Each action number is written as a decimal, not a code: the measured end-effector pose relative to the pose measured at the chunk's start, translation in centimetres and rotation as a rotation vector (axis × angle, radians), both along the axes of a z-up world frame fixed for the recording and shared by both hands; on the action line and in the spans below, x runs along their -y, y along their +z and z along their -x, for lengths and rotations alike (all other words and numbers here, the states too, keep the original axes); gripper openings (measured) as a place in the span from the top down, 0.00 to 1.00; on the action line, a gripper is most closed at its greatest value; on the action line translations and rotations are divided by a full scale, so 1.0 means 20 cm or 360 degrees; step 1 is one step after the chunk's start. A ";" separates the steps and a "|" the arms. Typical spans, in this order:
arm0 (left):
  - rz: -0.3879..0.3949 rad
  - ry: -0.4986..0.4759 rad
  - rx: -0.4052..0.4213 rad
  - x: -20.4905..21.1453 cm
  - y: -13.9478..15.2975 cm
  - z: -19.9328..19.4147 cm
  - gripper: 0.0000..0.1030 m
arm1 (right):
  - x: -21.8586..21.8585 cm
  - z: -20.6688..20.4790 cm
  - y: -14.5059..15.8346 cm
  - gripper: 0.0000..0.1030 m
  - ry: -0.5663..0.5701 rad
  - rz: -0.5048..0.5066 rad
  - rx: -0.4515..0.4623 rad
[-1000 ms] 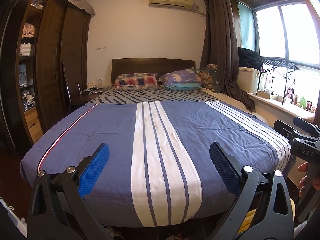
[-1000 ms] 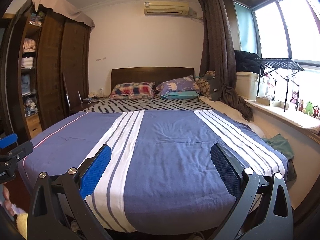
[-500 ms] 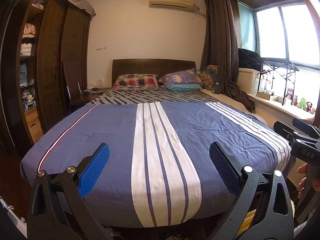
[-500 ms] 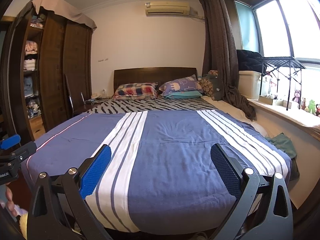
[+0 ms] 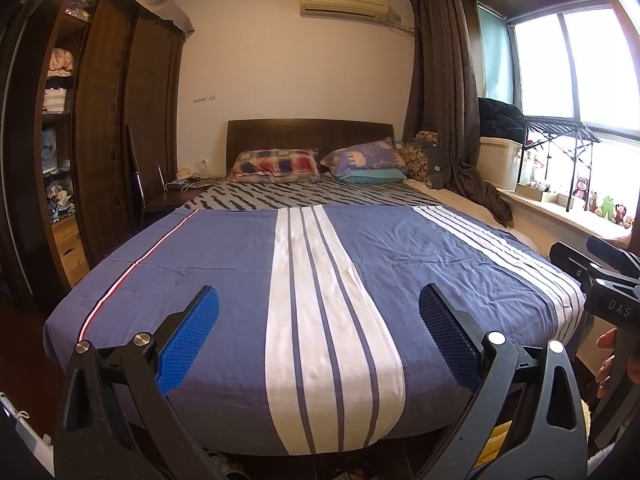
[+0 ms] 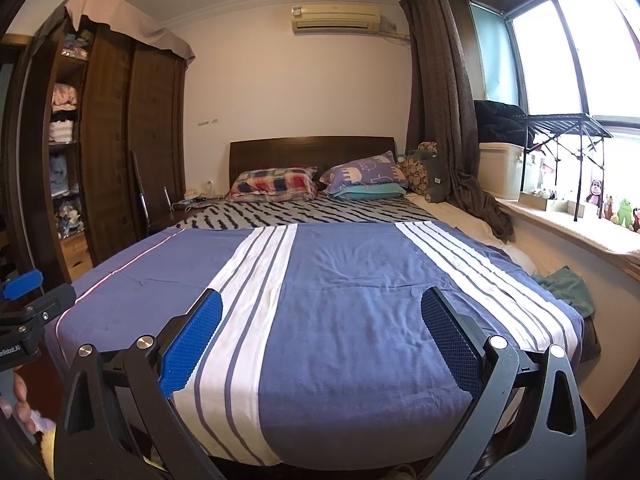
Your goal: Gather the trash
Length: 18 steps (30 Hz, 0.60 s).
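Note:
No trash shows in either view. My left gripper (image 5: 318, 320) is open, its blue pads spread wide over the foot of a bed with a blue, white-striped cover (image 5: 224, 264), nothing between them. My right gripper (image 6: 322, 322) is open too, held over the same cover (image 6: 352, 280) a little further right. In the left wrist view the right gripper (image 5: 600, 280) shows at the right edge with a hand below it. The right wrist view catches the left gripper (image 6: 24, 312) at its left edge.
A dark wardrobe (image 5: 120, 128) with open shelves stands left. Pillows (image 5: 276, 166) lie at the headboard. A curtain (image 5: 444, 100), a white box (image 5: 500, 162) and a sill with plush toys (image 5: 608, 208) line the right. A green cloth (image 6: 568, 284) lies beside the bed.
Both views have shifted only slightly; the right wrist view has crept a little higher and closer. Both grippers stay open.

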State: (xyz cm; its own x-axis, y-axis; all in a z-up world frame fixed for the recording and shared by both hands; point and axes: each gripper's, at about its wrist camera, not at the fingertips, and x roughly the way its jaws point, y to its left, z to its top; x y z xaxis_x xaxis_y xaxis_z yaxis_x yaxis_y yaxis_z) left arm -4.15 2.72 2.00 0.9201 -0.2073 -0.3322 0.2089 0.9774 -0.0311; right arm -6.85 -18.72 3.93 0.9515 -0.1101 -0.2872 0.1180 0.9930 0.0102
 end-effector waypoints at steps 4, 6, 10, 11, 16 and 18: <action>-0.0002 0.0001 0.0001 0.00 0.00 0.00 0.08 | -0.01 0.00 0.00 0.03 0.0004 0.0000 0.0002; -0.0001 0.0002 0.0000 0.00 0.00 0.00 0.08 | -0.02 0.00 0.00 0.03 0.0003 -0.0001 0.0003; -0.0007 0.0012 -0.0005 0.00 0.00 -0.01 0.08 | -0.01 0.00 0.00 0.03 0.0001 -0.0007 0.0001; -0.0004 0.0015 -0.0005 0.00 0.00 -0.01 0.08 | -0.01 0.00 0.00 0.03 0.0001 -0.0011 -0.0001; -0.0001 0.0019 0.0005 -0.01 0.00 -0.01 0.08 | -0.02 0.00 0.00 0.03 0.0010 -0.0015 -0.0002; -0.0002 0.0020 0.0003 -0.01 0.00 -0.01 0.08 | -0.03 -0.01 0.00 0.03 0.0015 -0.0019 -0.0001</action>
State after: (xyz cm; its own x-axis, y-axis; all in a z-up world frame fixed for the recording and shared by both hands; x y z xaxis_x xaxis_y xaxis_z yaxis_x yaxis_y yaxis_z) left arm -4.02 2.91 2.06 0.9233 -0.1954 -0.3305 0.1969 0.9800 -0.0294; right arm -6.71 -18.18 3.95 0.9523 -0.0979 -0.2891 0.1088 0.9938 0.0218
